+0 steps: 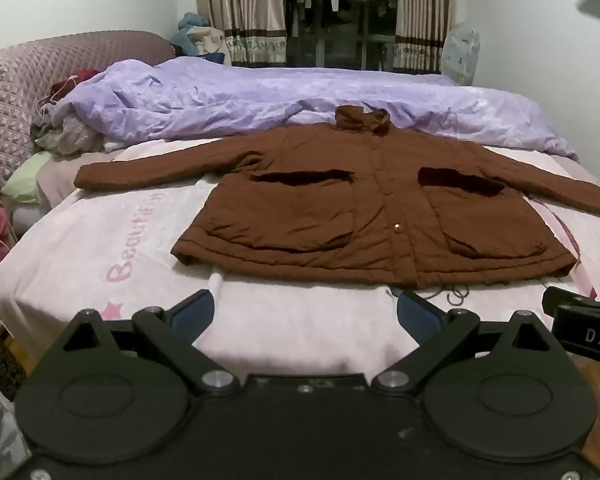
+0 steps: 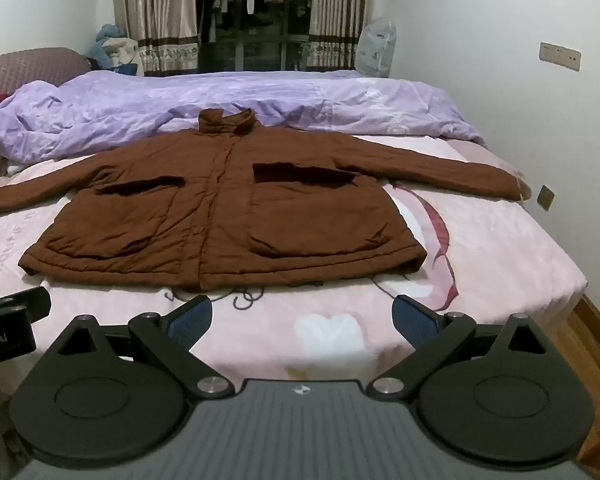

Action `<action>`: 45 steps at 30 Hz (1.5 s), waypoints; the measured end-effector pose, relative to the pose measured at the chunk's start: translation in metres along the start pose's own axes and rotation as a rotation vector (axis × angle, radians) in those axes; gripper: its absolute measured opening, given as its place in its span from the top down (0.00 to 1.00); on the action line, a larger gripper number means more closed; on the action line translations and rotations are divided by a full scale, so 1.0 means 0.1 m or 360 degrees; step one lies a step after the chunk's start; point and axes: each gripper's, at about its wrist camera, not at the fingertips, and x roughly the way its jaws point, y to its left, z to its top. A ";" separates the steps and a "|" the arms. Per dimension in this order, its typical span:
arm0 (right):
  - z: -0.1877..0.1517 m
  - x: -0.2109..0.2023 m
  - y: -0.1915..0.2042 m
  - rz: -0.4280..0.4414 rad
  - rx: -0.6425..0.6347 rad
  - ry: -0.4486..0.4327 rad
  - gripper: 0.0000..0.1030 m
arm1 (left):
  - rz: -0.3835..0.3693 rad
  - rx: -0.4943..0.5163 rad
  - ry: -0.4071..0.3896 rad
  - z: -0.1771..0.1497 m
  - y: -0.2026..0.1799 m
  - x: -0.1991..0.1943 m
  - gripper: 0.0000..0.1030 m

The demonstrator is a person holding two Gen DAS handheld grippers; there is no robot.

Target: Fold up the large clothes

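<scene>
Nearest your lens, the left gripper (image 1: 305, 312) stands with its blue-padded jaws wide apart and nothing between them, above the near edge of the pink bedsheet (image 1: 80, 248). At 3 o'clock in the left wrist view, a black part of your other tool bears the letters "DAS". Pink lettering on the sheet at 9 o'clock reads "Beauti", the rest unclear. The brown jacket (image 1: 364, 216) lies flat and front-up in the middle of the bed, collar toward 12 o'clock, hem toward 6 o'clock, just beyond the jaws. Its sleeves stretch toward 9 and 3 o'clock, so its long axis runs across the bed. A lilac duvet (image 1: 260, 96) is bunched beyond the collar at 12 o'clock.

In the right wrist view, your right gripper (image 2: 302, 318) likewise stands spread and empty, short of the hem. A black part at 9 o'clock carries the partial text "ot.AI". The jacket (image 2: 220, 216) lies left of centre.
</scene>
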 end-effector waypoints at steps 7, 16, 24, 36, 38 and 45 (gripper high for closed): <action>0.00 0.00 0.01 -0.0006 -0.0007 0.0004 0.00 | 0.0000 -0.0027 -0.0001 -0.05 0.03 -0.01 0.02; -0.01 0.00 0.03 -0.0013 -0.0017 -0.0001 0.00 | 0.0023 -0.0020 0.0013 0.00 -0.01 0.00 0.02; 0.00 0.00 0.02 -0.0016 -0.0016 0.0000 0.00 | 0.0015 -0.0021 0.0013 0.00 0.00 0.00 0.02; 0.02 0.00 0.05 -0.0019 -0.0016 0.0004 0.00 | 0.0019 -0.0017 0.0009 -0.01 0.00 0.00 0.02; 0.01 0.01 0.04 -0.0016 -0.0014 0.0004 0.00 | 0.0019 -0.0015 0.0013 -0.01 0.00 0.01 0.02; -0.01 0.00 0.01 -0.0017 -0.0016 0.0003 0.00 | 0.0013 -0.0008 0.0021 0.00 -0.01 0.01 0.02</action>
